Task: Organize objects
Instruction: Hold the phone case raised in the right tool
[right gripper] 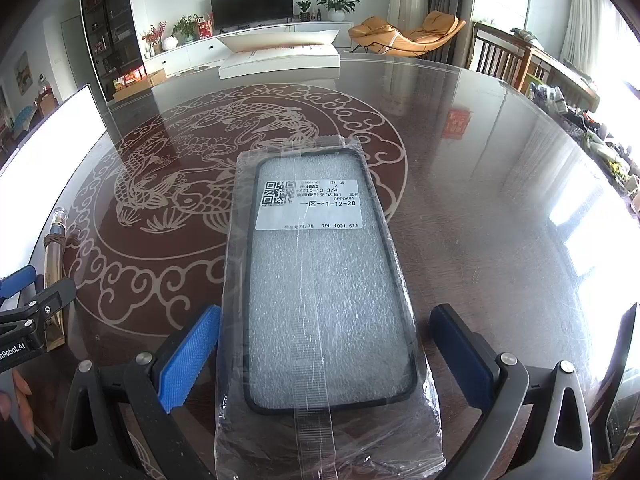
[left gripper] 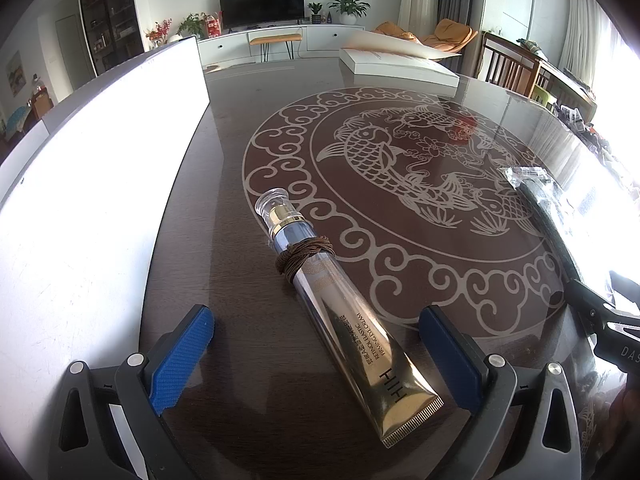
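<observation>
On the far left a white board (left gripper: 92,184) stands at the table (left gripper: 240,128) edge. Just right of it my left tongs (left gripper: 316,354) hang spread wide over a gold tube (left gripper: 352,316), which lies flat on the table between the blue pads (left gripper: 182,354) without touching either. Its clear cap (left gripper: 276,208) points away from me, and a brown cord (left gripper: 306,256) is wound around its neck. Its crimped end lies nearest me.

Further right my right tongs (right gripper: 324,360) are also spread fully. A phone case (right gripper: 320,280) in a clear bag lies flat on the table between those pads, label (right gripper: 312,204) up. The left pad (right gripper: 190,356) sits just beside the bag's edge; the right pad (right gripper: 464,348) stands apart from it.

A white book (right gripper: 280,62) rests at the table's far side.
</observation>
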`<state>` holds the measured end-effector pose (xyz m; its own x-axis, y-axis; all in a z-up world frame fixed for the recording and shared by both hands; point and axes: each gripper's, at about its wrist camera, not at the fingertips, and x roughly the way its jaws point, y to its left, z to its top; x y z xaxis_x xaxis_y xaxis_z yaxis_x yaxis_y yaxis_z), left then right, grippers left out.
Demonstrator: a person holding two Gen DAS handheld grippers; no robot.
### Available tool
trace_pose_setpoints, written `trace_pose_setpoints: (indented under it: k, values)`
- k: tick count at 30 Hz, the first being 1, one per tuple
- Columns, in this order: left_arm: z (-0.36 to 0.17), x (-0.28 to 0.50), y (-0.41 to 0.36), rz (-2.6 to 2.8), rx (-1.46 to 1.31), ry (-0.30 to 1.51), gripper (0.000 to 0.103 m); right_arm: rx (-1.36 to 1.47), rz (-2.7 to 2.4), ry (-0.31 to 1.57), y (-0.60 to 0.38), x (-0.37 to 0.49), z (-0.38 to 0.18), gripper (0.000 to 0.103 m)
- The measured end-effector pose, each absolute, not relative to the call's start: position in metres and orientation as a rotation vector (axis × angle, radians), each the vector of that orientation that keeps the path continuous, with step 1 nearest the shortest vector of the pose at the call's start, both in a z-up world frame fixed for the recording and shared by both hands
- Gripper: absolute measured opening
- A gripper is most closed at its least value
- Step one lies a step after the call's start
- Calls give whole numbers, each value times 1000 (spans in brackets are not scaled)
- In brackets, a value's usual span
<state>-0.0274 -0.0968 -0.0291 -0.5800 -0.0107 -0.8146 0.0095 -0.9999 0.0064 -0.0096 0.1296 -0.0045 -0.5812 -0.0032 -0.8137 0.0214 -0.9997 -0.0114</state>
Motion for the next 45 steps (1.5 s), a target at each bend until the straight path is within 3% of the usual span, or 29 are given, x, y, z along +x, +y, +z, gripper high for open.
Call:
trace_pose_setpoints:
  k: [45]
  values:
    - [-29,-26,-97,-2796,1454,-14,103,1432,-2780,30,130,-10,-4,103]
